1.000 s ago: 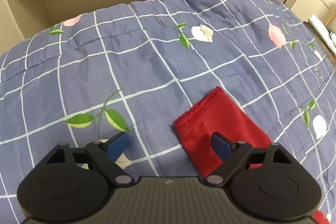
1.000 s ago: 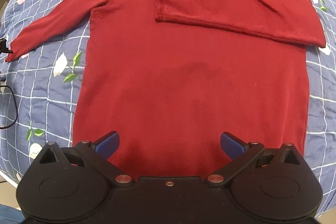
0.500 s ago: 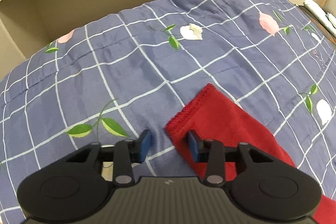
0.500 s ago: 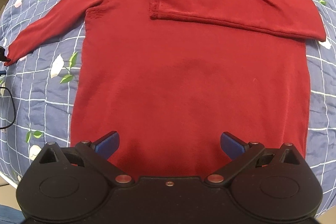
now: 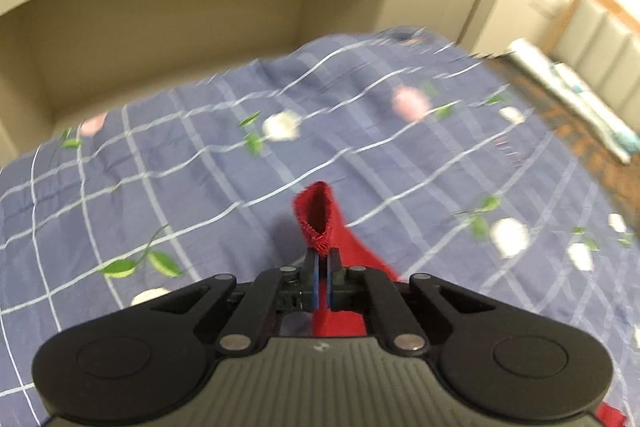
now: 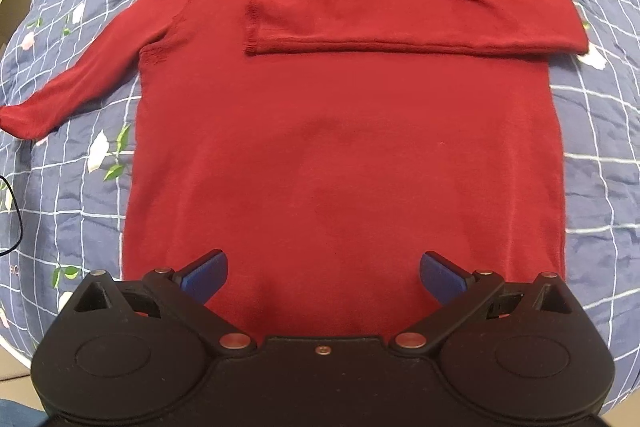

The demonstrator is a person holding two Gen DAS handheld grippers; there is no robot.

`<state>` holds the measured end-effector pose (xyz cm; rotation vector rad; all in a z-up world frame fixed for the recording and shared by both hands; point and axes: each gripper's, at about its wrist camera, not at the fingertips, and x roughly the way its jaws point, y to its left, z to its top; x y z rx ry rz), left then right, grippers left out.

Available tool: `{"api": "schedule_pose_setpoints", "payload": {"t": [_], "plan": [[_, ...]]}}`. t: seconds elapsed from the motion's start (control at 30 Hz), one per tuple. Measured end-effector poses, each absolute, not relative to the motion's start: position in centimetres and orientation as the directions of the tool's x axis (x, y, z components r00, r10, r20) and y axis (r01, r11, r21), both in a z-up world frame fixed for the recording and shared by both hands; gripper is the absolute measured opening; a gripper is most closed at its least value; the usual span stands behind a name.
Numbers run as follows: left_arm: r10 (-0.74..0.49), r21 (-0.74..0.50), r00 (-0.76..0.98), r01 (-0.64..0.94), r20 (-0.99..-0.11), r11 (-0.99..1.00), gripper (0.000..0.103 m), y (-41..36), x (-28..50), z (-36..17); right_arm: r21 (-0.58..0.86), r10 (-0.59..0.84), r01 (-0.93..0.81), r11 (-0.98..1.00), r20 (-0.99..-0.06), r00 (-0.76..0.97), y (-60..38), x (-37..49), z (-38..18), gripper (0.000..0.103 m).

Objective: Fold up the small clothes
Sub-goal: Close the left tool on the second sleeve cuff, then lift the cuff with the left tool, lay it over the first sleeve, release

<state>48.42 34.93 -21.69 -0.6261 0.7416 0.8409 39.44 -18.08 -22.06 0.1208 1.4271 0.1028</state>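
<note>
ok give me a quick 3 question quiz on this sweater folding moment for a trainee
1. True or false: the left gripper is shut on the cuff of the red sweater.
2. Which sleeve already lies folded across the chest? A) the sleeve on the image's right B) the sleeve on the image's left C) both
3. Fill in: the right gripper hovers over the sweater's hem with its jaws ____.

Key: 1 true; 2 A; 3 open
</note>
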Motion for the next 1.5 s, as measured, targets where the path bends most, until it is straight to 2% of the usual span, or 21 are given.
{"api": "schedule_pose_setpoints", "payload": {"t": [0.13, 0.4, 0.73, 0.9, 1.1, 1.5], "plan": [[0.429, -0.228, 0.536, -0.778, -0.727, 0.586, 0.002, 31.5, 48.9, -18.1, 0.161, 0.157, 0.015, 0.987, -0.977, 0.145, -19.9, 39.0, -22.1, 0.102], [0.379, -0.216, 0.701, -0.602, -0.605, 0.769, 0.002, 21.2, 51.0, -11.1, 0.18, 0.174, 0.019, 0.984, -0.969, 0.178, -24.6, 39.5, -21.5, 0.102], [0.207, -0.231, 0.806, -0.388, -0.554, 0.892, 0.002, 6.6, 53.6, -7.6, 0.196, 0.173, 0.083, 0.977, -0.958, 0.23, -31.1, 40.2, -21.1, 0.102], [0.098, -0.187, 0.813, -0.247, -0.574, 0.951, 0.002, -2.1, 54.9, -8.9, 0.193, 0.158, 0.128, 0.973, -0.958, 0.239, -34.1, 39.5, -21.4, 0.102], [0.002, -0.149, 0.764, -0.129, -0.646, 0.98, 0.002, -10.2, 56.0, -13.1, 0.179, 0.131, 0.189, 0.966, -0.962, 0.239, -37.2, 38.6, -21.9, 0.102], [-0.092, -0.023, 0.642, 0.115, -0.761, 0.993, 0.002, -18.7, 54.1, -19.0, 0.163, 0.104, 0.268, 0.949, -0.97, 0.219, -40.1, 36.5, -22.7, 0.102]]}}
